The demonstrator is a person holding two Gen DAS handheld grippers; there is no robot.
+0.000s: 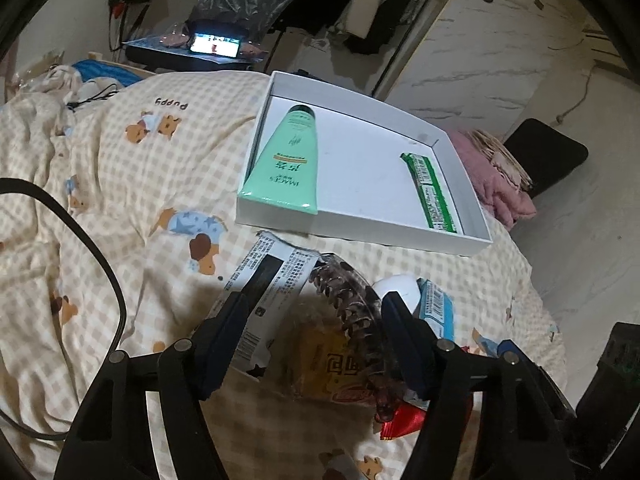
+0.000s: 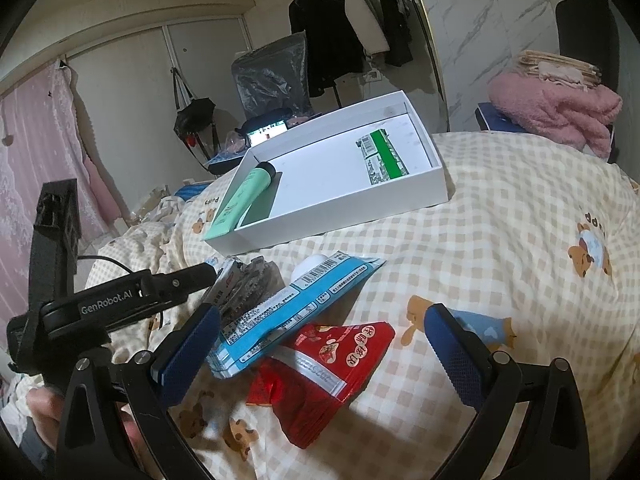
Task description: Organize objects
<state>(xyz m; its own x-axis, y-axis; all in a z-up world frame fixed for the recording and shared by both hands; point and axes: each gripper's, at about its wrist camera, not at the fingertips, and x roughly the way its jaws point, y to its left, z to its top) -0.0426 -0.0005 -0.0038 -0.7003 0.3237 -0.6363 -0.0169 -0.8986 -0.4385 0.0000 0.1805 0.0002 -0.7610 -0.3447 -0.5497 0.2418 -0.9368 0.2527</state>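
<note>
On the checked quilt (image 1: 140, 180), looking at a messy little pile right by both grippers, with a white box (image 1: 360, 108) a bit further back. Inside the box, got a green tube (image 1: 288, 160) along the left wall, cap pointing away, and a green pack (image 1: 430, 192) along the right wall, well apart from each other. Down in the pile, spotting a brown claw clip (image 1: 352, 312) sat on a yellow packet (image 1: 320, 364), with a black-and-white packet (image 1: 272, 276) just left of it and a white round thing (image 1: 394, 288) peeking out behind. Seeing the left gripper (image 1: 314, 300) about half closed around that clip, angled down at the pile: right pad up against the clip's edge, left pad over the black-and-white packet, some yellow packet showing in between. Can't tell whether that counts as an actual pinch on the clip or just a loose straddle. From the right wrist view, got the right gripper (image 2: 324, 312) spread wide, pinching nothing, hovering over a red packet (image 2: 328, 364) and a blue packet (image 2: 296, 308) overlapping it. Blue one also leaning on the clip side of the pile. Off past the quilt, just a lit phone (image 1: 216, 45) and a pink blanket (image 2: 560, 112).
</note>
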